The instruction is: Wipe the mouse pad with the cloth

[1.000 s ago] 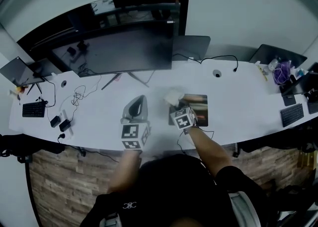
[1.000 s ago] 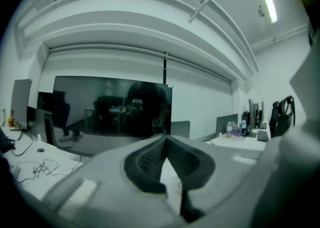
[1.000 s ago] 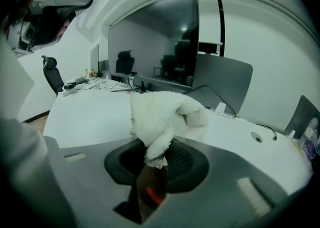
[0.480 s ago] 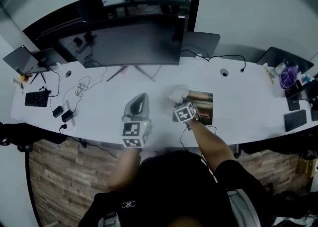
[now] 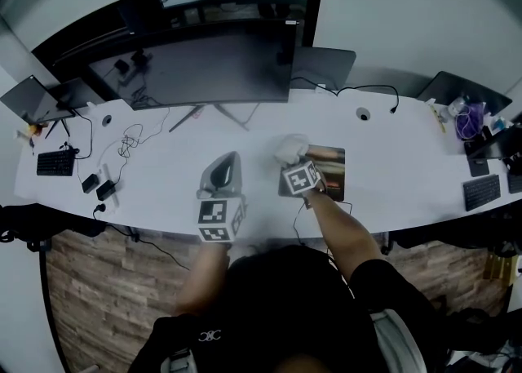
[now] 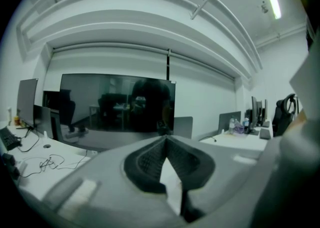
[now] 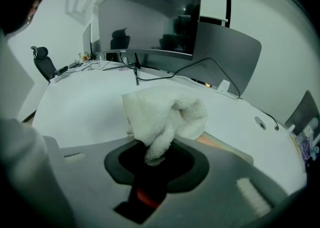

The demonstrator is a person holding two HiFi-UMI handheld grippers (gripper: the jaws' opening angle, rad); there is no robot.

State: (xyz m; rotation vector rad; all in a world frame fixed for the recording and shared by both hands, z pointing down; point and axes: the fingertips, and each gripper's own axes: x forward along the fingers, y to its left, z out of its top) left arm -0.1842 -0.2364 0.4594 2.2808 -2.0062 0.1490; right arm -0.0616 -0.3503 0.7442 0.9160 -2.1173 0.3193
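White cloth [image 7: 164, 116] bunched up on left end of mouse pad [image 5: 328, 169], on white desk [image 5: 155, 179]. Our right gripper [image 7: 154, 158] pinches cloth from below. Our left gripper [image 6: 167, 158] near pad's left side, not touching it, tips pressed together, nothing between. Big dark monitor [image 5: 200, 65] behind.

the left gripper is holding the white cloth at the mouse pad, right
No: the right gripper holds the white cloth at the mouse pad, as the right gripper view shows. The left gripper holds nothing.
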